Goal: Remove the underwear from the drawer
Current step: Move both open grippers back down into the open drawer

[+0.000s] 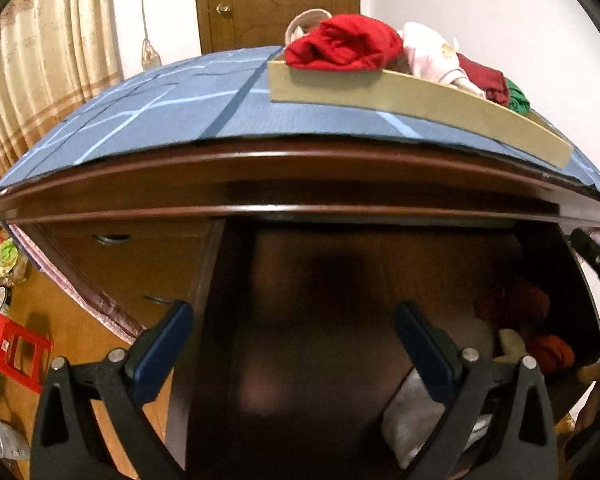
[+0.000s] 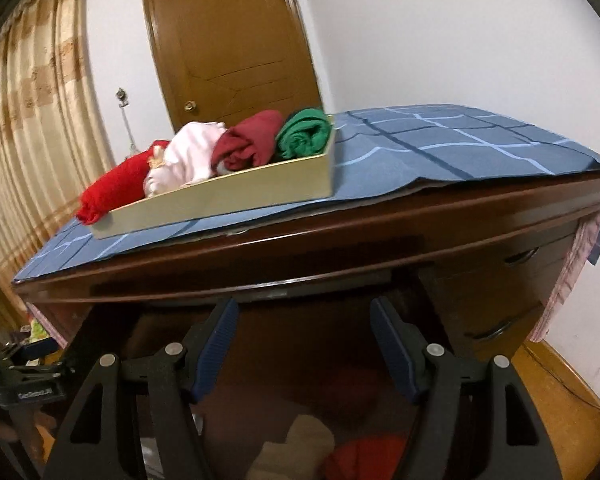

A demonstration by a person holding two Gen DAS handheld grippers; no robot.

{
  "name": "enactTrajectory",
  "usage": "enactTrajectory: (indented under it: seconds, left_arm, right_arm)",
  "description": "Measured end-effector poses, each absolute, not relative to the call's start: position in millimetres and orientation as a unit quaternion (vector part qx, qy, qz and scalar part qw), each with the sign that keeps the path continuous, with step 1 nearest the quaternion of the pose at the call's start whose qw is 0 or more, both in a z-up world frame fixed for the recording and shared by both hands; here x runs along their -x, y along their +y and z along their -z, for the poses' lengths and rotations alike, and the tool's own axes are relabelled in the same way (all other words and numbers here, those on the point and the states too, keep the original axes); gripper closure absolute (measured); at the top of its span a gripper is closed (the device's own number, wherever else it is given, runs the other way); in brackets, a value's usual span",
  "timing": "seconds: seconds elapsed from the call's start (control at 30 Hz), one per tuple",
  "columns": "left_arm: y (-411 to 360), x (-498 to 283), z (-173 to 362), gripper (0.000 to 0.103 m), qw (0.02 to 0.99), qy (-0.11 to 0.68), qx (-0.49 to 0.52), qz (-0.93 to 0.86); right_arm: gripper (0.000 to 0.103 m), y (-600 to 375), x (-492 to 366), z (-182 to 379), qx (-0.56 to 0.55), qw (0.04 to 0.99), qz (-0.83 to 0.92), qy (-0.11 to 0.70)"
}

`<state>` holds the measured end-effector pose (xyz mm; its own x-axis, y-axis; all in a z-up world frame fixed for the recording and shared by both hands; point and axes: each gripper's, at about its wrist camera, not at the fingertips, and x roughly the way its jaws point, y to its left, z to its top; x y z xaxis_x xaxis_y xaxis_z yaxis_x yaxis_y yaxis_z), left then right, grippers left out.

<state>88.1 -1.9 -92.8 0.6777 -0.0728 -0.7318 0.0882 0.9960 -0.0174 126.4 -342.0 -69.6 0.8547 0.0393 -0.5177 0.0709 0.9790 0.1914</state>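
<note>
Left tool (image 1: 294, 330) and right tool (image 2: 304, 336), ribbed blue pads, wide and empty. Soft crumpled red underwear (image 2: 364, 456) low in frame, inside dark glossy wooden drawer (image 2: 308, 364).

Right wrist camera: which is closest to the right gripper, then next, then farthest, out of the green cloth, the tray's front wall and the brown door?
From the right gripper:
1. Tray's front wall, on the blue cover, up and left.
2. Green cloth, rolled at the tray's far right end.
3. Brown door, at the back wall.
</note>
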Motion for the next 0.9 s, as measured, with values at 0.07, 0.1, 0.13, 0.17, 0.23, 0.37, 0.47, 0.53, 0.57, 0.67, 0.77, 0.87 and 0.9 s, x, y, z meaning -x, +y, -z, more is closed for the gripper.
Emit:
enactTrajectory:
  seconds: [0.07, 0.1, 0.13, 0.17, 0.23, 0.37, 0.47, 0.53, 0.57, 0.67, 0.77, 0.87, 0.9]
  left_arm:
    - [-9.2, -94.4, 97.5, 0.001, 0.909, 0.413, -0.027, 0.050]
    - [-10.9, -96.4, 99.9, 0.001, 0.905, 0.422, -0.030, 0.049]
    - [-12.9, -97.3, 104.7, 0.002, 0.899, 0.434, -0.030, 0.051]
    - [-13.7, -97.3, 105.0, 0.006, 0.900, 0.431, -0.036, 0.049]
    - [-15.3, -95.7, 104.4, 0.006, 0.903, 0.425, -0.051, 0.042]
    - [-14.1, -94.7, 105.9, 0.006, 0.903, 0.424, -0.046, 0.038]
    - [-15.3, -93.4, 107.2, 0.006, 0.904, 0.422, -0.053, 0.037]
    - [-17.6, -91.8, 106.7, 0.006, 0.906, 0.417, -0.063, 0.033]
    - [-21.1, -91.2, 105.2, 0.006, 0.906, 0.418, -0.066, 0.032]
    - [-21.0, -90.6, 105.6, 0.006, 0.904, 0.420, -0.067, 0.035]
    - [-19.9, -91.2, 106.2, 0.006, 0.901, 0.427, -0.066, 0.040]
    - [-19.7, -94.2, 107.5, 0.006, 0.896, 0.437, -0.065, 0.043]
    - [-19.0, -95.0, 108.1, 0.006, 0.896, 0.438, -0.065, 0.044]
  right_arm:
    - [0.032, -344.2, -132.5, 73.4, -0.097, 0.955, 0.012, 0.281]
    - [0.032, -345.5, -134.7, 73.8, -0.100, 0.953, 0.013, 0.285]
    - [0.032, -346.6, -137.0, 74.2, -0.103, 0.952, 0.015, 0.289]
    - [0.032, -346.6, -138.5, 74.8, -0.102, 0.950, 0.016, 0.293]
    - [0.032, -345.9, -140.9, 76.4, -0.098, 0.948, 0.016, 0.301]
    - [0.032, -344.8, -142.4, 78.1, -0.102, 0.944, 0.019, 0.312]
    - [0.032, -344.6, -143.5, 79.6, -0.102, 0.943, 0.024, 0.317]
    - [0.032, -344.1, -144.3, 80.8, -0.101, 0.942, 0.025, 0.320]
    - [0.032, -343.8, -144.0, 80.9, -0.100, 0.942, 0.025, 0.320]
    - [0.032, -344.9, -143.0, 82.1, -0.104, 0.942, 0.022, 0.319]
    - [0.032, -348.2, -143.2, 82.7, -0.116, 0.939, 0.019, 0.322]
    - [0.032, -349.4, -144.4, 82.9, -0.123, 0.937, 0.017, 0.327]
    - [0.032, -350.0, -144.8, 82.9, -0.125, 0.936, 0.016, 0.327]
